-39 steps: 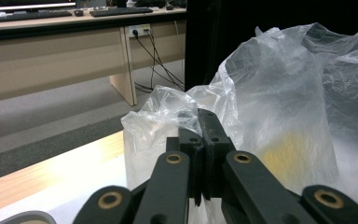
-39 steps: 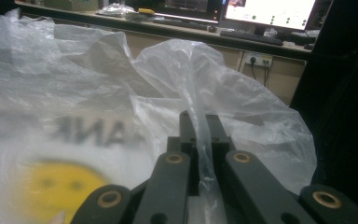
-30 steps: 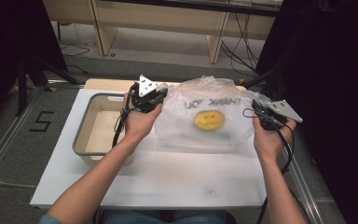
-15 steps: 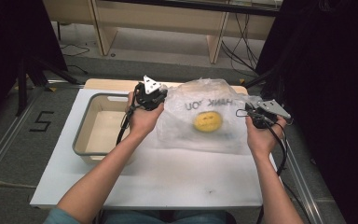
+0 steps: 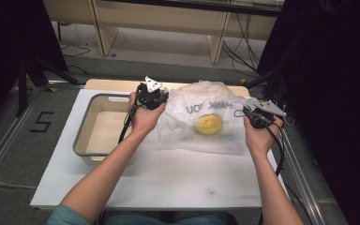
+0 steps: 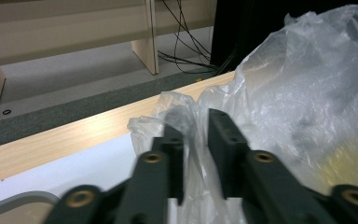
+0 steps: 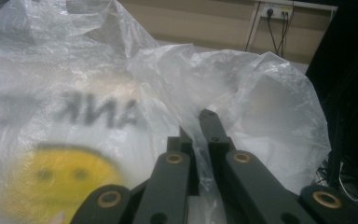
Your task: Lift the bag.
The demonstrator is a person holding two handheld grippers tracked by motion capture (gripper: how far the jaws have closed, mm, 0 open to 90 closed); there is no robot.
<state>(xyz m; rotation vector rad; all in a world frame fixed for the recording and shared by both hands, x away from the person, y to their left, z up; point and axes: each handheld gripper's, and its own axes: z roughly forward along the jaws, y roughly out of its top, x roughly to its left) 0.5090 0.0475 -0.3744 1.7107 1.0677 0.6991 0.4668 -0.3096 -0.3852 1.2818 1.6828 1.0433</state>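
A thin see-through plastic bag [image 5: 206, 124] sits in the middle of the high view, a bit to the right, on the white table [image 5: 168, 173]. It has a yellow smiley face [image 5: 209, 124] and dark letters printed on it. The left gripper [image 5: 151, 96] holds the bag's left edge and the right gripper [image 5: 258, 117] holds its right edge, so the bag is pulled wide between them. I think the person holds it this way to spread it out or open it up. In the left gripper view, the two black jaws come up from the bottom and are pinched on a fold of the bag [image 6: 191, 135], with just the thin plastic between them. In the right gripper view, the jaws are close together too, clamped on a crinkly bit of the bag [image 7: 200, 140], and the smiley face [image 7: 60, 182] shows at the lower left. The bag looks puffy, but I cannot tell if anything is inside it. To the left in the high view is a grey tub [image 5: 86, 136] with a pale inside, just beside the left hand [image 5: 145, 119]. Nothing seems to be in the tub. The wooden edge [image 6: 74, 135] of the table runs behind the bag.
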